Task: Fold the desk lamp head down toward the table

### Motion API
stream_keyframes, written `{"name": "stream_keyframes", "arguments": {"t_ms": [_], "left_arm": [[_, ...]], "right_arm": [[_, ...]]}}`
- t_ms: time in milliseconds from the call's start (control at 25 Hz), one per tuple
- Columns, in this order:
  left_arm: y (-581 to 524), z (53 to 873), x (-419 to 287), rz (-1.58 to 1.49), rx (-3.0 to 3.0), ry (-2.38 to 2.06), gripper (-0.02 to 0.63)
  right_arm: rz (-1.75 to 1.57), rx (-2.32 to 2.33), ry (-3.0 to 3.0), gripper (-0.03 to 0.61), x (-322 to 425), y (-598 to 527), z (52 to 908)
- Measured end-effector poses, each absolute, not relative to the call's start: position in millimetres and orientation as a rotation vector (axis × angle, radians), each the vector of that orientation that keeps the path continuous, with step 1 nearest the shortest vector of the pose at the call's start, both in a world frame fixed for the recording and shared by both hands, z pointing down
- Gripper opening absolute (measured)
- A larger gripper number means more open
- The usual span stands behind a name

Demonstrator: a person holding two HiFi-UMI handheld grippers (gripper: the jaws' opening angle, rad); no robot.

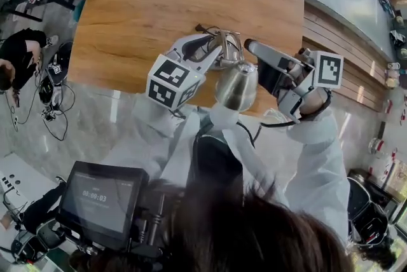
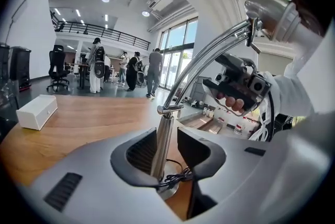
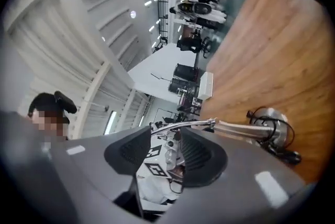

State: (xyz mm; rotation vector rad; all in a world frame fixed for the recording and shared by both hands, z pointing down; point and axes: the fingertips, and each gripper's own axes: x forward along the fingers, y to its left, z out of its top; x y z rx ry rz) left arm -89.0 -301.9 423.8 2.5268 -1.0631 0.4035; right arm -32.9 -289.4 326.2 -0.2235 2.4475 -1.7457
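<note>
Loosely, left tool (image 2: 166,140) straddles lamp post (image 2: 164,122), right tool (image 3: 165,142) gaping near lamp head (image 1: 236,85)

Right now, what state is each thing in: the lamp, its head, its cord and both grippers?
Lamp: standing upright on the table.
Lamp head: raised, not folded down.
Cord: bundled up, on the table by the lamp.
Left gripper: open, jaws either side of the lamp's post.
Right gripper: open, nothing between its jaws.
</note>
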Motion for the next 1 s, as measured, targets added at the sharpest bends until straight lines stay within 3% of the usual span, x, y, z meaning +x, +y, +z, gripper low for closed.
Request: {"name": "stream_keyframes", "arguments": {"t_ms": [240, 1000], "left_arm": [[-299, 430, -68, 0.464, 2.585, -0.938, 0.146], [-308, 441, -56, 0.62, 2.631, -0.737, 0.117]], "right_arm": [[-1.967, -0.004, 2.27, 0.15, -38, -277, 312], [-2.096, 0.167, 2.156, 0.147, -53, -271, 310]]}}
